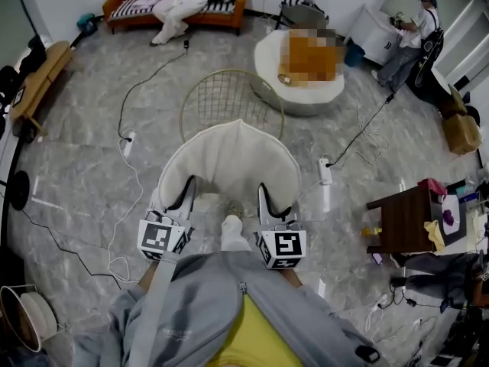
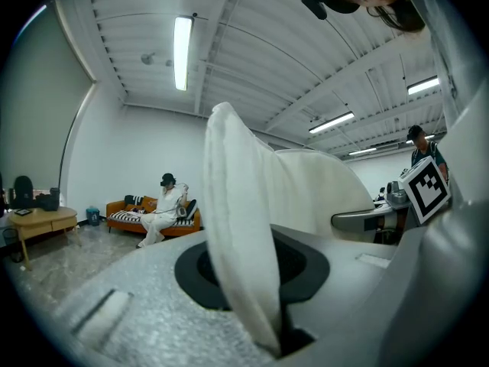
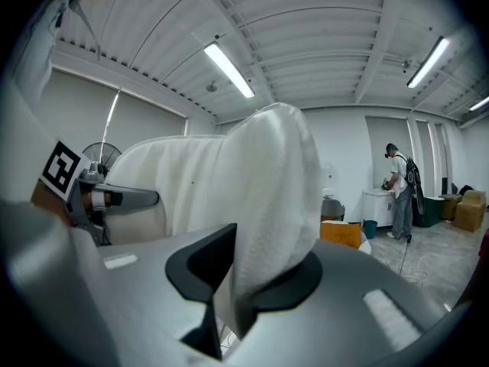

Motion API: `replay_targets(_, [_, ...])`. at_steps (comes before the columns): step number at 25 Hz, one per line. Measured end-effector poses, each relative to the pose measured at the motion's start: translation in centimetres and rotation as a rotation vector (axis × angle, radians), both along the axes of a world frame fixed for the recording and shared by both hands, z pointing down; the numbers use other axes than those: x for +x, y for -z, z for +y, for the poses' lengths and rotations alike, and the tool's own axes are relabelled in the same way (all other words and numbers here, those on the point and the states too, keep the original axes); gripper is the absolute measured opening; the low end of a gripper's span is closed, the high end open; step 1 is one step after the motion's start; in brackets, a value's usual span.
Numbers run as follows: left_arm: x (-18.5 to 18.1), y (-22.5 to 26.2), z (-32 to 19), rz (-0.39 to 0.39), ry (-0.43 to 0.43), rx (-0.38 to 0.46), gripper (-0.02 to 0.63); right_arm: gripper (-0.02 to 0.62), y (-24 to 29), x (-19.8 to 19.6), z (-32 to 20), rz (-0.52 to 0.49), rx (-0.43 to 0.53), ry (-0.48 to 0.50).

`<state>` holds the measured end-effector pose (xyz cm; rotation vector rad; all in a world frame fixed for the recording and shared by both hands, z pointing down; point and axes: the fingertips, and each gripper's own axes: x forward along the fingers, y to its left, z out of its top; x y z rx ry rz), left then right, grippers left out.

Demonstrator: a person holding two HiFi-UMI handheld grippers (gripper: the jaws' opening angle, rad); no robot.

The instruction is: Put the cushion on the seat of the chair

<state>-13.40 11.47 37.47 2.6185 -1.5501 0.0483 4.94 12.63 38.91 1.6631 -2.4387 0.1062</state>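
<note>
A cream, fan-shaped cushion (image 1: pixel 229 163) hangs in front of me, held by its near edge between both grippers. My left gripper (image 1: pixel 186 192) is shut on the cushion's left side; in the left gripper view the fabric (image 2: pixel 241 228) is pinched between the jaws. On the cushion's right side my right gripper (image 1: pixel 263 197) is likewise shut, and the right gripper view shows the plush edge (image 3: pixel 271 205) clamped in the jaws. The gold wire chair (image 1: pixel 229 102) stands just beyond the cushion, and its round mesh seat is partly hidden by the cushion.
A white round pouf (image 1: pixel 298 71) with an orange box stands behind the chair on the right. Cables and power strips (image 1: pixel 325 170) trail over the marble floor. An orange sofa (image 1: pixel 176 6) with a seated person is at the back, and a dark side table (image 1: pixel 401 220) stands at the right.
</note>
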Motion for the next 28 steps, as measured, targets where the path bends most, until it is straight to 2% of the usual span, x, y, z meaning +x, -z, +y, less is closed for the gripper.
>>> replay_targets(10, [2.7,-0.4,-14.2,0.030,0.056,-0.037,0.071,0.071,0.3,2.9,-15.1,0.018,-0.013,0.062])
replay_targets(16, [3.9,-1.3,-21.0,0.037,0.093,-0.055,0.071,0.071,-0.4,4.1,-22.6,0.032,-0.027,0.114])
replay_targets(22, [4.2,-2.4,-24.5,0.043,0.126,-0.077,0.071,0.072,-1.5,4.4,-26.9,0.034,-0.041,0.159])
replay_targets(28, [4.1,-3.5,-26.1,0.035,0.128,-0.114,0.071,0.072,-2.9,4.4,-28.6,0.020,-0.075,0.165])
